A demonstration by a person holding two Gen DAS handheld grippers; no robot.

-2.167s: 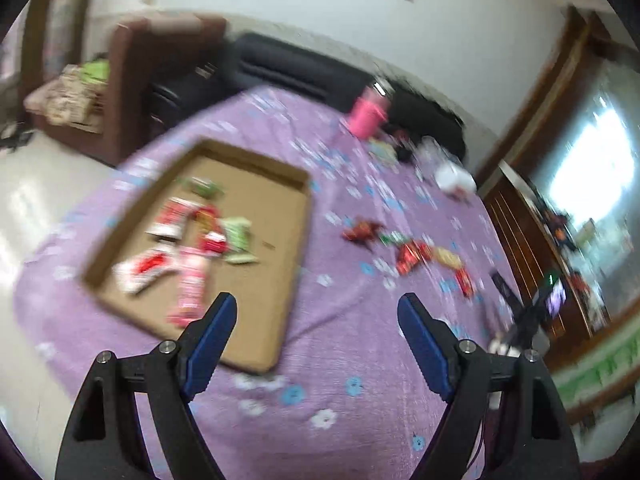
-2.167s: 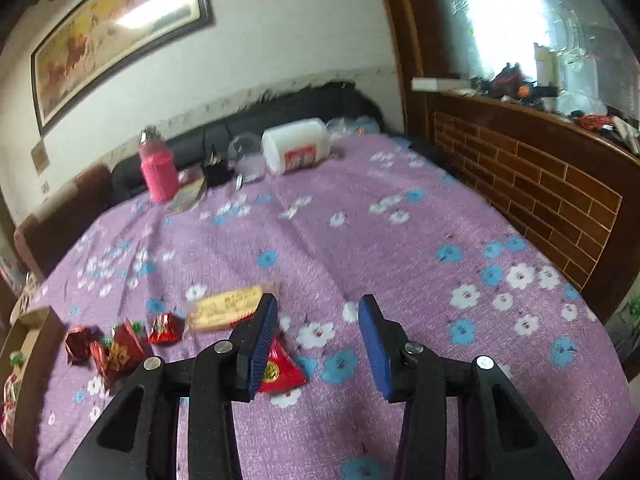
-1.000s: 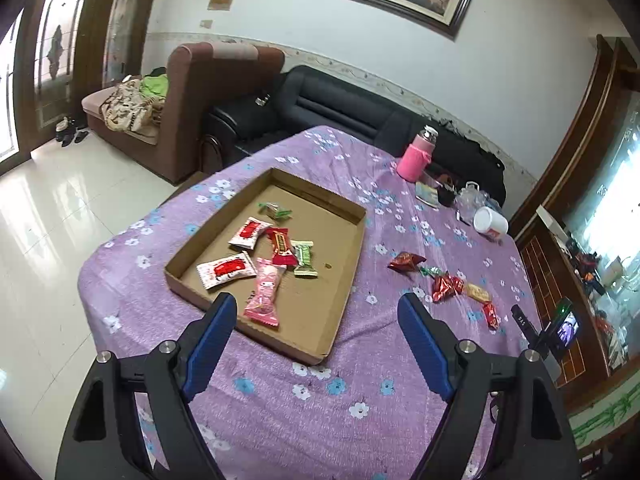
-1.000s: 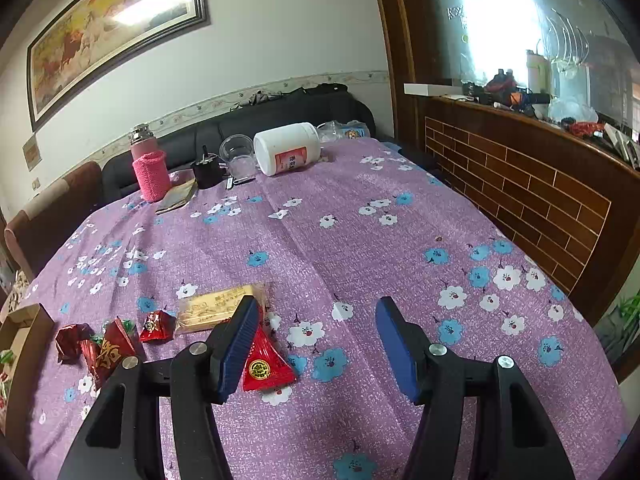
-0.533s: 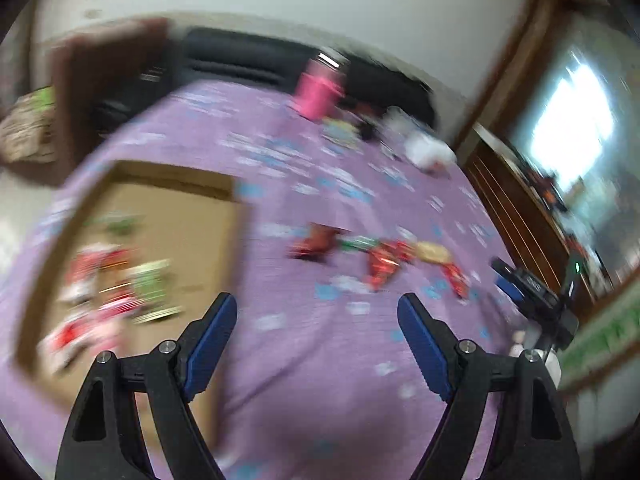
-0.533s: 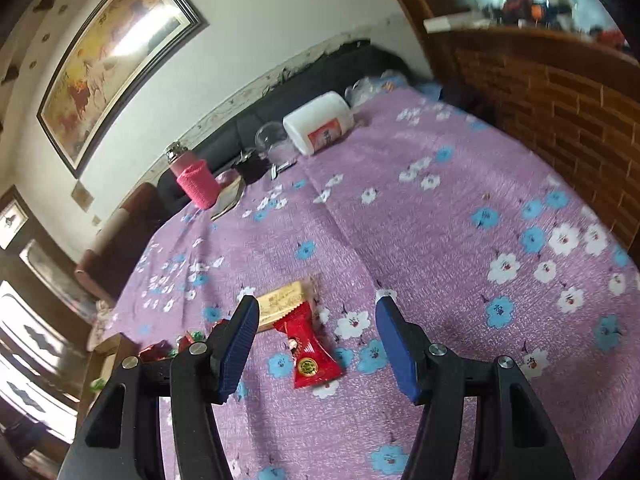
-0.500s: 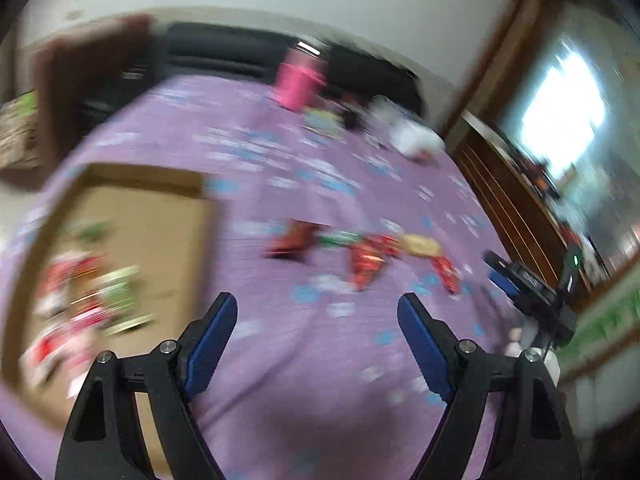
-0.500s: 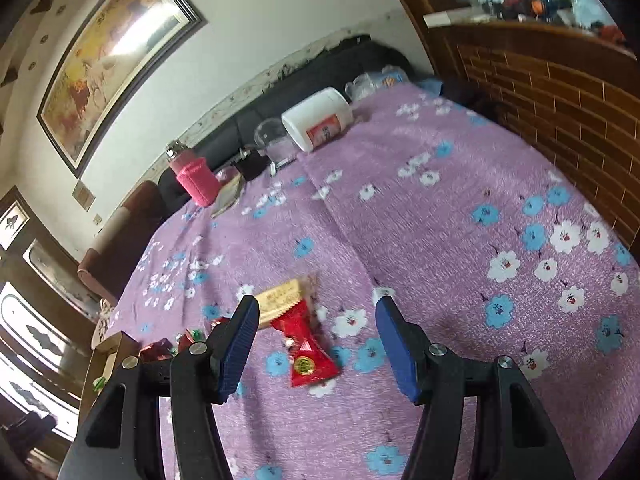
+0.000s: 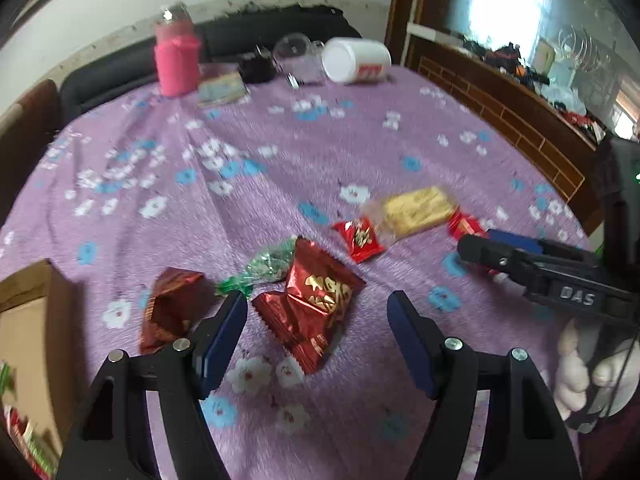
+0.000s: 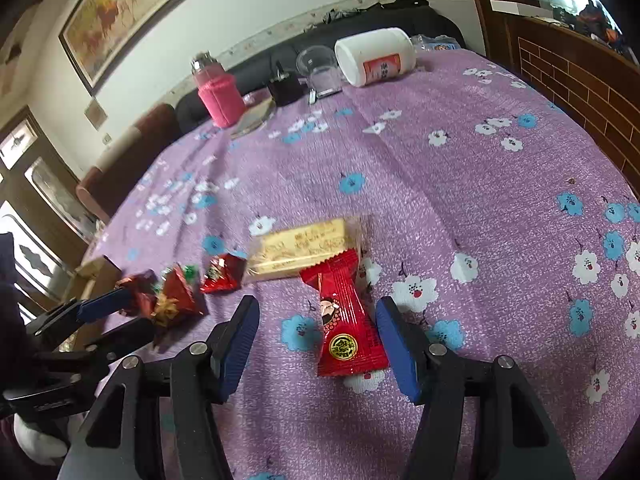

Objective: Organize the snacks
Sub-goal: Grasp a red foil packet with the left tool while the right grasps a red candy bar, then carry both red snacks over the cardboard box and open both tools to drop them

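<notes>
Loose snacks lie on the purple flowered tablecloth (image 9: 320,152). My left gripper (image 9: 316,320) is open, its jaws either side of a shiny red packet (image 9: 316,296). A dark red packet (image 9: 168,308), a green wrapper (image 9: 264,264), a small red packet (image 9: 360,238) and a yellow bar (image 9: 416,210) lie around it. My right gripper (image 10: 316,332) is open around a long red packet (image 10: 342,316), below the yellow bar (image 10: 304,248). The right gripper (image 9: 492,244) also shows at the right of the left wrist view. The cardboard tray (image 9: 28,320) holds snacks at the left.
At the table's far edge stand a pink bottle (image 9: 176,60), a black item (image 9: 256,68), a clear cup (image 9: 296,56) and a white jar (image 9: 356,60) on its side. A dark sofa (image 10: 400,20) lies behind. A brick-patterned wooden counter (image 10: 580,76) runs along the right.
My left gripper has swung right from the tray and come down close over the loose snacks. My right gripper has moved down so the long red packet lies between its jaws.
</notes>
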